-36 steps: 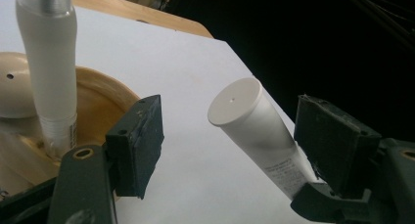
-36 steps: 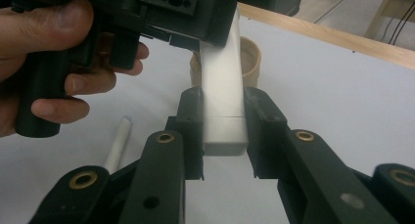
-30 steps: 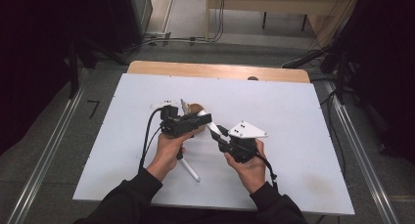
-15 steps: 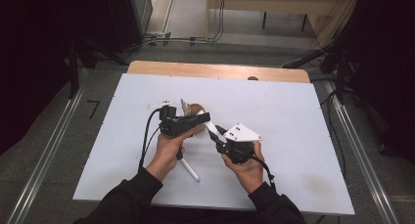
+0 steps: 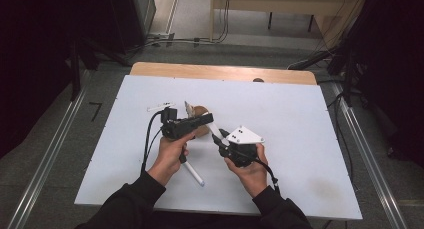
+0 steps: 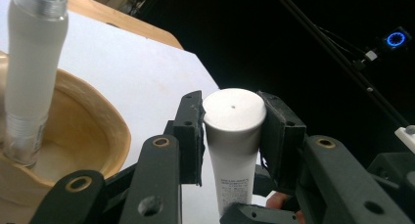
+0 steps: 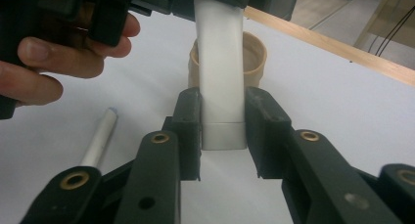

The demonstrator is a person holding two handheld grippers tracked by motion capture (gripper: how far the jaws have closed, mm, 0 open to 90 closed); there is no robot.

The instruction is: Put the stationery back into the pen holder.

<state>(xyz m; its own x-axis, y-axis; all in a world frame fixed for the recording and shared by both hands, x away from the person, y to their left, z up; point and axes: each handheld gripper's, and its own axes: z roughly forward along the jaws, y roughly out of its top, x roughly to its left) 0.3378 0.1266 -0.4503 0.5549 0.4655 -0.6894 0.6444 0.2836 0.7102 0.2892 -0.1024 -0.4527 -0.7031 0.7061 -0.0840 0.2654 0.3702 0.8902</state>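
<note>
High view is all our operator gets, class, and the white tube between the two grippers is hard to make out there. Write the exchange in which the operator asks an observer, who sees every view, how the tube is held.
Observer: The left gripper has its pads pressed on the round cap end of the white tube. Its jaws have just been closing.
Operator: And the other end?
Observer: The right gripper is shut on the tube's flat crimped end.
Operator: Is anything in the wooden cup?
Observer: Yes, a white pen stands in the wooden cup, close beside the tube.
</note>
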